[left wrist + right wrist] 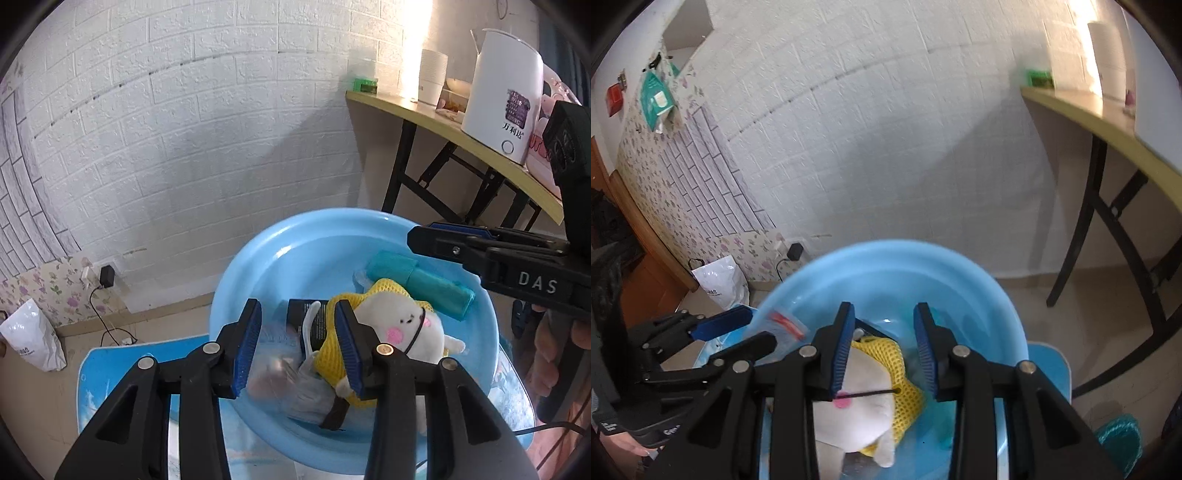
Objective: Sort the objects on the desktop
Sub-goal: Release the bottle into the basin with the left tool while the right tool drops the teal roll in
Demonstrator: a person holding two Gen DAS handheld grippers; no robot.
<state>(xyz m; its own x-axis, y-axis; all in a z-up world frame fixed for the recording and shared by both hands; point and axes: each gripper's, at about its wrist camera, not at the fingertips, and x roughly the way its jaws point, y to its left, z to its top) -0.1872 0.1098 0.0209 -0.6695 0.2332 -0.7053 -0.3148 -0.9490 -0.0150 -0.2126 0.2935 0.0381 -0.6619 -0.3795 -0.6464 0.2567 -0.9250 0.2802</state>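
Observation:
A light blue basin [280,251] holds a white plush toy in a yellow mesh outfit [399,325], a teal roll [428,284], a black packet [314,321] and a clear plastic bag [280,369]. My left gripper [299,347] is open above the clear bag, its right finger against the plush. My right gripper [884,350] is open over the basin [886,266] with the plush [864,402] between and below its fingers. The right gripper also shows in the left wrist view [480,251], and the left gripper shows in the right wrist view [738,332].
The basin rests on a blue stool [107,373]. A yellow-topped folding table [461,136] at the right carries a white kettle [502,96], a white cup [432,77] and a green box [365,85]. A white bag [33,339] lies on the floor by the brick wall.

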